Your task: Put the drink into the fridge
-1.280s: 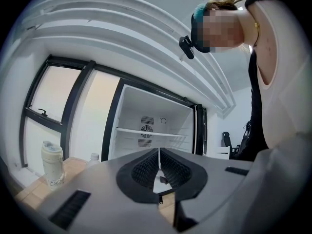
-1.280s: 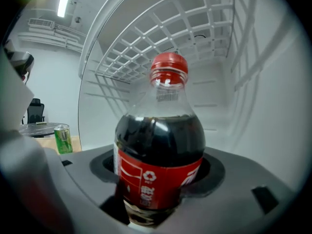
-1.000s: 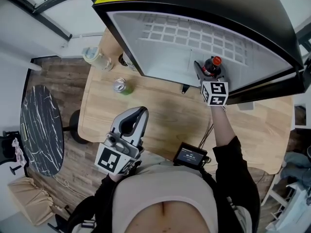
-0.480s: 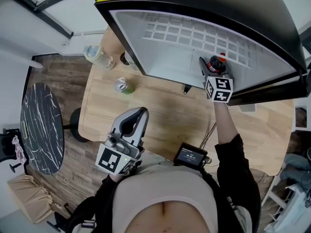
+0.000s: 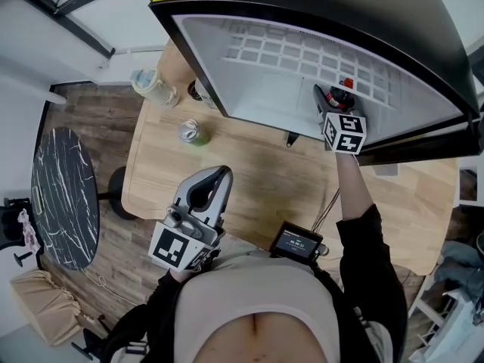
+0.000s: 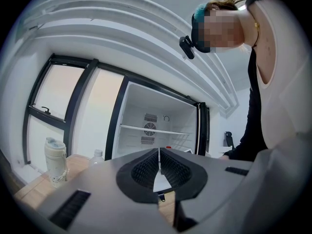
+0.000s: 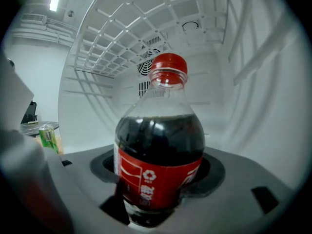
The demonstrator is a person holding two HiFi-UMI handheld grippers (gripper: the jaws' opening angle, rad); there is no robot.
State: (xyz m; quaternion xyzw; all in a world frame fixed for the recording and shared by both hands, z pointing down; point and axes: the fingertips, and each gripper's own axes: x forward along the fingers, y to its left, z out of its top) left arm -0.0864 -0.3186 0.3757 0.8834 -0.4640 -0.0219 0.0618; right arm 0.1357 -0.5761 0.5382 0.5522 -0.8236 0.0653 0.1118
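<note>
A dark cola bottle (image 7: 160,145) with a red cap and red label stands upright between the jaws of my right gripper (image 7: 158,189), which is shut on it. In the head view that right gripper (image 5: 333,104) reaches into the open white fridge (image 5: 265,89), and only the bottle's red cap (image 5: 347,83) shows past the marker cube. My left gripper (image 5: 206,195) hovers close to my body over the table's near edge, its jaws shut with nothing between them. From the left gripper view the left gripper (image 6: 159,167) points toward the fridge (image 6: 156,126).
On the wooden table (image 5: 249,180) a green can (image 5: 189,133) stands left of the fridge, with a pale tumbler (image 5: 149,87) and a clear bottle (image 5: 198,91) behind it. A small black screen device (image 5: 296,241) lies at the near edge. A dark round marble table (image 5: 60,199) stands on the left.
My right gripper has carried the cola bottle further into the fridge, up and slightly right. The left gripper has stayed put.
</note>
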